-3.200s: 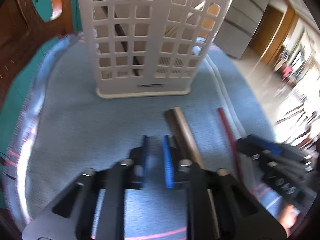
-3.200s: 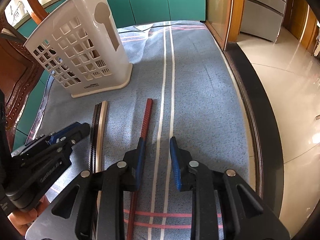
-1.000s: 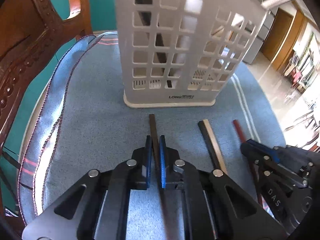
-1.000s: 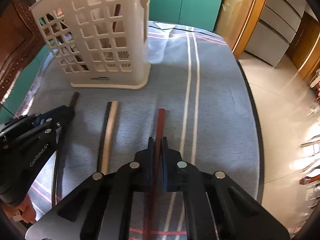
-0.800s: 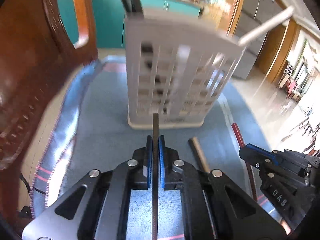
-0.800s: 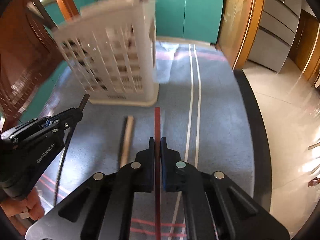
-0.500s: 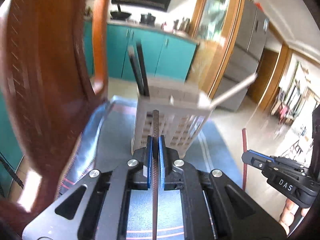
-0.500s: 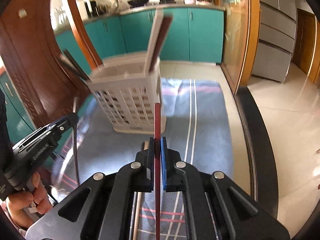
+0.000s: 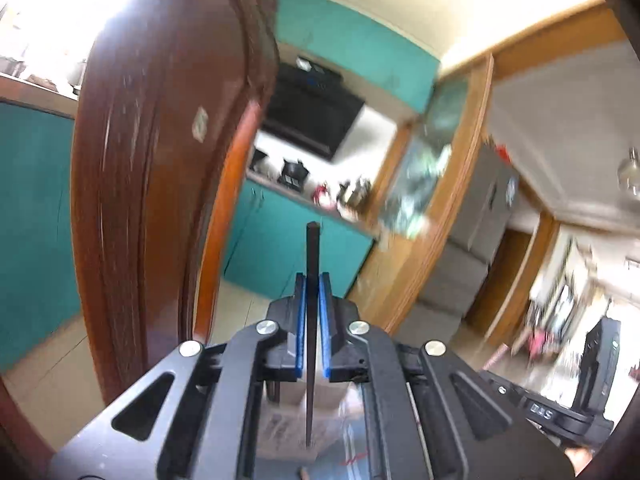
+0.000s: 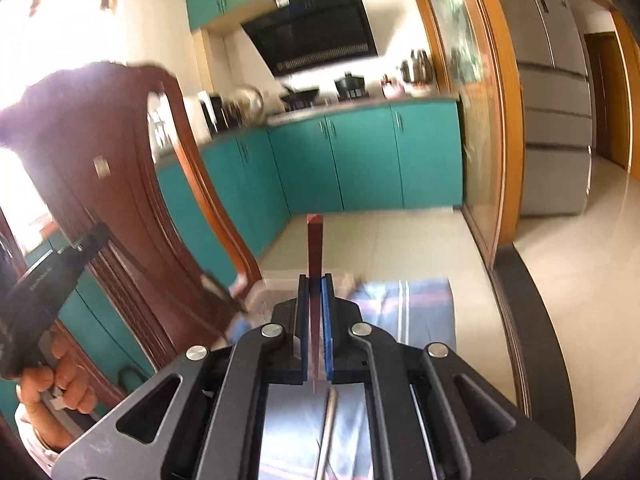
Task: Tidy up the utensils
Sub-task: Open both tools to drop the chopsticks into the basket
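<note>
Left claw clenched on dark chopstick, right claw clenched on red chopstick

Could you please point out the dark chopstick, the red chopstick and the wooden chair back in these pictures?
dark chopstick [image 9: 311,264], left wrist view, on the shaft just above the fingers.
red chopstick [image 10: 315,246], right wrist view, on the shaft above the fingers.
wooden chair back [image 10: 120,184], right wrist view, on its broad centre panel.
</note>
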Action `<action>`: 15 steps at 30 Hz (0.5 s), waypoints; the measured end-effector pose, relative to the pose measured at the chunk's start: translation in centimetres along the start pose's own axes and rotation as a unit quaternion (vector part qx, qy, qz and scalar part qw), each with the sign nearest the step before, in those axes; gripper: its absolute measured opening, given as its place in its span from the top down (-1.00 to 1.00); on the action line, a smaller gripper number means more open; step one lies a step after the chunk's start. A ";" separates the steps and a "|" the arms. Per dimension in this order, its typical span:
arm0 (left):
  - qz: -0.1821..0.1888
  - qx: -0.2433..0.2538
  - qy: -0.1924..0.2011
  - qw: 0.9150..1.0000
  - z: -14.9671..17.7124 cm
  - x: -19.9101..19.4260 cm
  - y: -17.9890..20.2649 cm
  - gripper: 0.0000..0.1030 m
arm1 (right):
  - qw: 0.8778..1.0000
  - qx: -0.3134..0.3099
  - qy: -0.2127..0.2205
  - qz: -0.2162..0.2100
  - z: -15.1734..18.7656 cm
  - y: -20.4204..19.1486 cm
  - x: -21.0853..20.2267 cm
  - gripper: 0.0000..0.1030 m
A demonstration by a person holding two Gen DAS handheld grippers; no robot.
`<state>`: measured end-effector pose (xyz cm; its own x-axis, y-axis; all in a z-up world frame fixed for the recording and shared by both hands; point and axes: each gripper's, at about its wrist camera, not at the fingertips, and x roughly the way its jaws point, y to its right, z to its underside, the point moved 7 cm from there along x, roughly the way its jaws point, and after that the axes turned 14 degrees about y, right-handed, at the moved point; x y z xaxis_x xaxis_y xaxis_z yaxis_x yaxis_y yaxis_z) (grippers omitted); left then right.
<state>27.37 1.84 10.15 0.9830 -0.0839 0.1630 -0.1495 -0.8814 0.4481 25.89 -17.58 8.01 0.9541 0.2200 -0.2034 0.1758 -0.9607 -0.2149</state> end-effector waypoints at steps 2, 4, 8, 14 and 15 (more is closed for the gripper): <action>-0.016 -0.011 0.011 1.000 -0.9 0.7 -0.4 0.86 | 1.000 0.004 0.025 -0.004 -2.5 -0.6 0.2 0.87; -0.032 -0.014 0.030 0.999 -1.4 1.2 -0.7 0.87 | 0.998 0.005 0.060 -0.008 -4.8 -1.1 0.1 0.87; -0.041 -0.035 0.051 0.997 -1.7 3.2 -0.6 0.87 | 0.995 0.005 0.097 0.007 -7.5 -1.2 1.9 0.87; -0.054 0.011 0.036 0.998 2.3 7.5 0.3 0.86 | 0.997 -0.020 0.068 0.024 -4.1 -1.1 7.0 0.87; -0.058 0.018 0.021 0.998 3.7 8.0 0.1 0.86 | 0.998 -0.022 0.056 0.027 -2.9 -0.9 7.7 0.87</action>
<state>35.64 -0.66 8.24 0.9880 0.0393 0.1493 -0.0298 -0.9002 0.4344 33.81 -15.52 9.45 0.9829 0.1506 -0.1055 0.1322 -0.9776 -0.1639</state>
